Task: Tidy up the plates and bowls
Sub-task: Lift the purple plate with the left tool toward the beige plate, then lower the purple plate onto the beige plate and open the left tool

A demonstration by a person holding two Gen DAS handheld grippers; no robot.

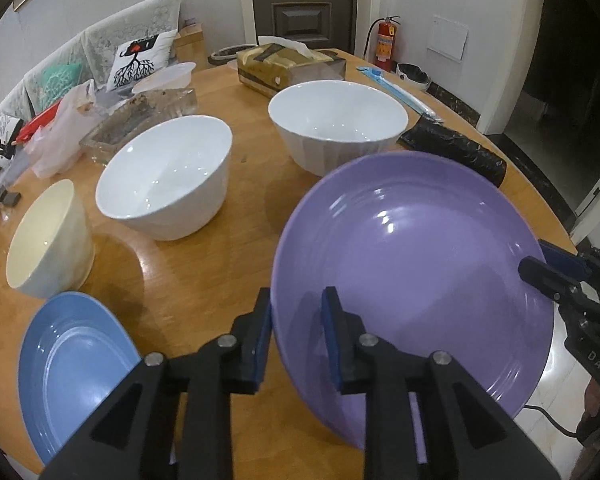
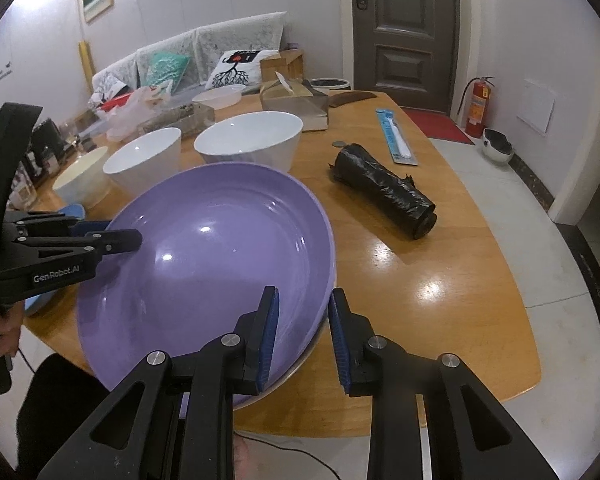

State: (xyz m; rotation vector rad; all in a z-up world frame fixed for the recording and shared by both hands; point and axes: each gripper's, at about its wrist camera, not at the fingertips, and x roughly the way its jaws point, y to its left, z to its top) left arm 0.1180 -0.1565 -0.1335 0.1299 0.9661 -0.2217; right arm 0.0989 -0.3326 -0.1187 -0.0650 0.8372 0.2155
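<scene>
**Left wrist view.** The purple plate (image 1: 412,264) is over the near side of the round wooden table (image 1: 204,300). Its rim sits between the fingers of the left gripper (image 1: 296,336). The fingers are close together, but I cannot tell if they squeeze it. Left of the purple plate lies a blue plate (image 1: 72,364), cut off by the gripper. Behind the purple plate stand two white bowls (image 1: 168,176). Far behind it is a dark door (image 1: 304,0).

**Right wrist view.** The right gripper (image 2: 304,340) is nearly closed and pinches the near rim of the purple plate. A black roll (image 2: 384,192) lies to the right of the plate. A sofa (image 2: 188,56) stands far behind it. Under the plate's near edge a pale rim (image 2: 296,364) peeks out, and it is hard to say what it is.
</scene>
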